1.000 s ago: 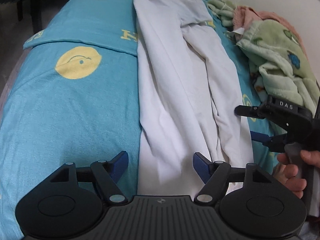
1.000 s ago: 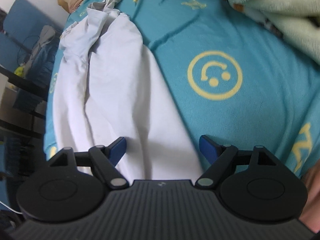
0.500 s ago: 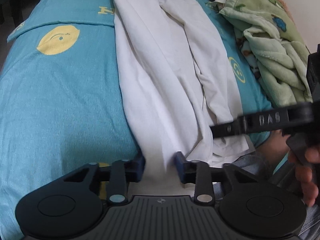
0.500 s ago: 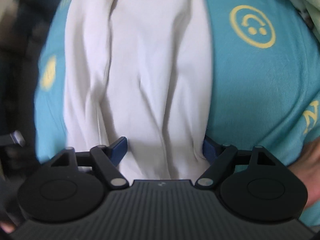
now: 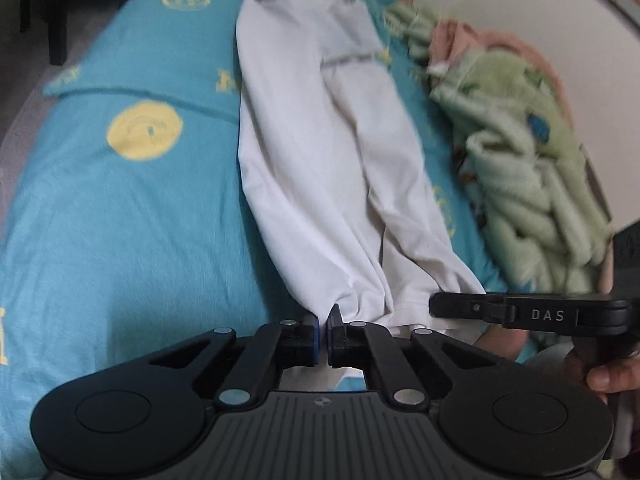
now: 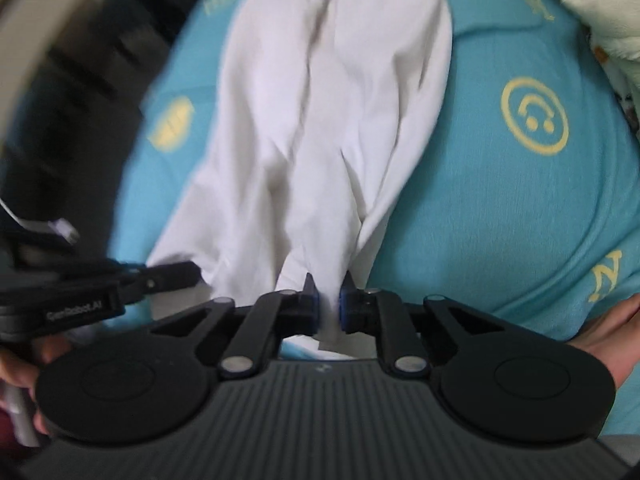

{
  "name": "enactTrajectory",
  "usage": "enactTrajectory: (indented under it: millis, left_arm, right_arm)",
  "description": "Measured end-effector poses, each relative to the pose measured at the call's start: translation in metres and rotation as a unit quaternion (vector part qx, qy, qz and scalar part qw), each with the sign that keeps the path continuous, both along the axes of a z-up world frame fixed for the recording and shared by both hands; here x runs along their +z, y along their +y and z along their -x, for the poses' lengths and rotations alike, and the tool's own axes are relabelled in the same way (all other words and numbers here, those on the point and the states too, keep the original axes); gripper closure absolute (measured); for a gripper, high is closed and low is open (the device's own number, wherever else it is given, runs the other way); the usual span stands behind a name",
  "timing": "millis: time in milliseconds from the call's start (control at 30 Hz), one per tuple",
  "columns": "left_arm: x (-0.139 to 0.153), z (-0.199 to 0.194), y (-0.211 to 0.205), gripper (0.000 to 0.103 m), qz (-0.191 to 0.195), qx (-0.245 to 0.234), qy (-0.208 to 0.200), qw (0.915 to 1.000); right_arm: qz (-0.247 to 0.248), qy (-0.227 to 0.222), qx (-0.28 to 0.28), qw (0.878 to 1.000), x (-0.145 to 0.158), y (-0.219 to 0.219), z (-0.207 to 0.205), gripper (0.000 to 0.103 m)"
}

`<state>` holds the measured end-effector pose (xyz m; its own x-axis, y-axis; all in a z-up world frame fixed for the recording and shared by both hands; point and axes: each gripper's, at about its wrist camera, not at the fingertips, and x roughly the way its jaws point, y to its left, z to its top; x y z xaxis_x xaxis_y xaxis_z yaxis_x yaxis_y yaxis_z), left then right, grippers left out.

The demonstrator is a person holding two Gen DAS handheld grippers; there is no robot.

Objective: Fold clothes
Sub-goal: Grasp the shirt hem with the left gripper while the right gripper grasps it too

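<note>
A white garment [image 5: 320,168] lies lengthwise on the teal bed sheet [image 5: 120,220], bunched into long folds. My left gripper [image 5: 323,326] is shut on the garment's near hem at its left corner. My right gripper [image 6: 329,306] is shut on the near hem of the white garment [image 6: 320,120] at its right side. In the left wrist view the right gripper [image 5: 460,306] shows side-on at the hem's right. In the right wrist view the left gripper [image 6: 172,276] shows at the left. The far end of the garment lies crumpled near the bed's head.
A green fleece blanket [image 5: 520,168] with a pink cloth [image 5: 480,40] is piled along the bed's right side by the wall, and shows in the right wrist view [image 6: 600,4]. The sheet [image 6: 520,200] carries yellow smiley prints. Dark furniture [image 5: 40,8] stands left of the bed.
Both grippers were open above the garment; they dropped to its near hem and closed on it. The cloth is now drawn taut toward me.
</note>
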<state>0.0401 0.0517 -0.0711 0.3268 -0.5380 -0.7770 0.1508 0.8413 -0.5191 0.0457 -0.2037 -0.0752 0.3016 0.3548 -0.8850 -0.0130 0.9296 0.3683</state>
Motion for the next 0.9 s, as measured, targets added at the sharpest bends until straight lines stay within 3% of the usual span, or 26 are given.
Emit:
enactTrajectory:
  millis: [133, 300, 467, 667, 767, 900]
  left_arm:
    - [0.052, 0.01, 0.008, 0.1, 0.023, 0.028, -0.037, 0.9987]
    - [0.102, 0.044, 0.015, 0.1, 0.028, 0.044, -0.069, 0.9963]
    - [0.129, 0.104, 0.023, 0.1, 0.027, 0.051, -0.086, 0.9946]
    - [0.137, 0.173, 0.021, 0.1, 0.021, 0.038, -0.08, 0.9958]
    - [0.147, 0.178, 0.016, 0.1, 0.011, 0.038, -0.089, 0.9952]
    - [0.164, 0.153, 0.008, 0.1, 0.006, 0.047, -0.109, 0.9929]
  right_arm:
    - [-0.051, -0.084, -0.009, 0.995, 0.046, -0.02, 0.01, 0.09]
    - [-0.094, -0.141, -0.018, 0.985, 0.084, -0.04, 0.039, 0.091]
    - [-0.11, -0.172, -0.016, 0.979, 0.105, -0.052, 0.081, 0.091]
    - [-0.131, -0.187, -0.013, 0.973, 0.103, -0.06, 0.146, 0.091]
    - [-0.138, -0.183, -0.023, 0.973, 0.102, -0.066, 0.155, 0.091]
    - [-0.15, -0.185, -0.047, 0.97, 0.108, -0.075, 0.139, 0.09]
